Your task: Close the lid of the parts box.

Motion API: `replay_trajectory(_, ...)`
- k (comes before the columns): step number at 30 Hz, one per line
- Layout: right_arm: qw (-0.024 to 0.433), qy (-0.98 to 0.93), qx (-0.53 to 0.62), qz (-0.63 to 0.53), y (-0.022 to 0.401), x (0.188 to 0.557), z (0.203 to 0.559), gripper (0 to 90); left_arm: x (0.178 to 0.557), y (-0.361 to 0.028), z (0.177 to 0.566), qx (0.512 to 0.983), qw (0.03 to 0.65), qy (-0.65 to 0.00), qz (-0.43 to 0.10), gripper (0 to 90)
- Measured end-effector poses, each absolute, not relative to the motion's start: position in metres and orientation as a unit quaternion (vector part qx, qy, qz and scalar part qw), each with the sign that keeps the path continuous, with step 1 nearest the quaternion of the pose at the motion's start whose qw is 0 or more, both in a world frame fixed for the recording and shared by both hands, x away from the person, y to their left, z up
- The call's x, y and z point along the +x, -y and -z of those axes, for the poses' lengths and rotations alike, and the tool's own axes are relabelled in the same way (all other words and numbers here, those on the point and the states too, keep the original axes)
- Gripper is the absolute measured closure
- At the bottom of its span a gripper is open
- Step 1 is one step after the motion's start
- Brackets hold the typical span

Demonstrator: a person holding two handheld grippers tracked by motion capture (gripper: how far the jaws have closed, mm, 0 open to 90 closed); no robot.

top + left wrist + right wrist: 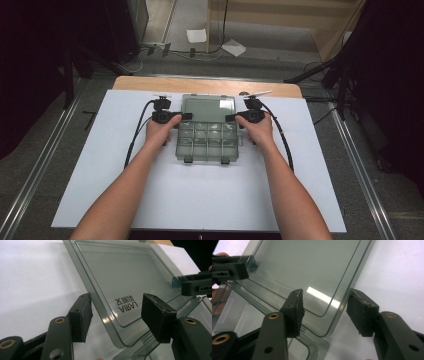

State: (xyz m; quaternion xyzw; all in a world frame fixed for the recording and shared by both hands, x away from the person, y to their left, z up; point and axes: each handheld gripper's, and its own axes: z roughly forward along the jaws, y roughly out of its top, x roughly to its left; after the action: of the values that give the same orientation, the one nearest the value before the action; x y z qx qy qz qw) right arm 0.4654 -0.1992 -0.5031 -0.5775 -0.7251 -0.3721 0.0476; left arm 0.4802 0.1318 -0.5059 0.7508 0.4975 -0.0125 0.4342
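At table centre: we see the clear compartment box [207, 131] on the white sheet [200, 195].
Lid [125, 272]: raised, tilted back.
Progress: we judge the opening well along, not finished.
Left gripper [117, 315]: jaws apart, straddling the lid corner.
Right gripper [324, 312]: likewise spread, ungripped.
Hands: flanking the box.
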Motion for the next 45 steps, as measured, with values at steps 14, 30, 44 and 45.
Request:
replay_trajectory(14, -0.016, 0.722, -0.566, 0.397, 0.212, 0.451, 0.487, 83.0, 0.474, -0.139, 0.485, 0.752, 0.455, -0.477, -0.024, 65.7)
replay_trajectory(30, -0.068, 0.72, -0.565, 0.397, 0.206, 0.433, 0.479, 85.8, 0.462, -0.143, 0.474, 0.757, 0.447, -0.471, -0.071, 83.8)
replay_trajectory(44, -0.089, 0.715, -0.549, 0.424, 0.212, 0.453, 0.448, 72.2, 0.461, -0.145, 0.476, 0.756, 0.463, -0.458, -0.07, 84.5)
replay_trajectory(45, -0.091, 0.713, -0.549, 0.427, 0.212, 0.455, 0.445, 71.5, 0.461, -0.145, 0.476, 0.756, 0.464, -0.457, -0.069, 84.5)
